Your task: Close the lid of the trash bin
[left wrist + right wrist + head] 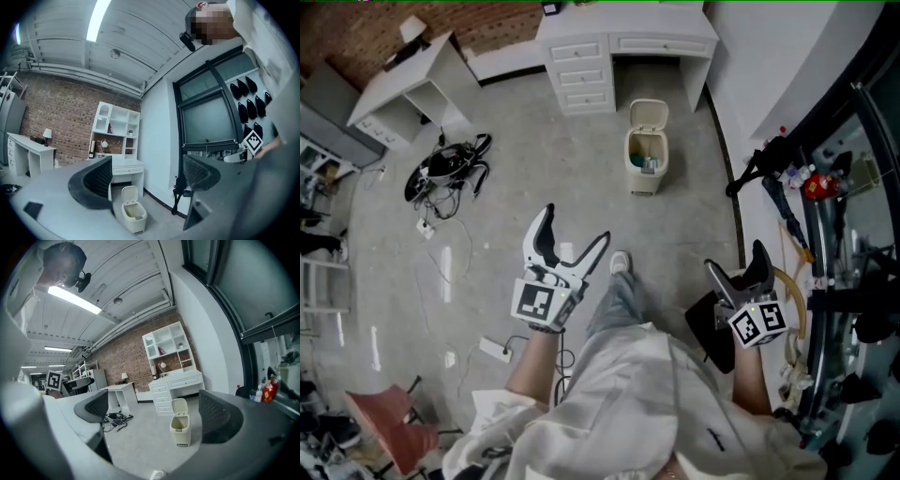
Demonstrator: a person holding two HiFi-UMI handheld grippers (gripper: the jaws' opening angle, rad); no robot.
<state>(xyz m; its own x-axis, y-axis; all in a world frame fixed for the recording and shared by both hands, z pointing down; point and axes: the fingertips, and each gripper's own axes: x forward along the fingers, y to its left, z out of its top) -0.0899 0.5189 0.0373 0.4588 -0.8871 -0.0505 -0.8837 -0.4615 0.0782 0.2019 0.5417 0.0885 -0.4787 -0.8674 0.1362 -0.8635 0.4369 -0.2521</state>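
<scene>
A cream trash bin stands on the grey floor in front of the white desk, its lid tipped up and back. The bin shows low between the jaws in the left gripper view, and the bin sits on the floor ahead in the right gripper view. My left gripper is open and held well short of the bin. My right gripper is open too, off to the bin's right and nearer me. Neither holds anything.
A white desk with drawers stands behind the bin, against a white wall. A tangle of black cables lies on the floor at the left, near another white desk. A power strip lies by my feet.
</scene>
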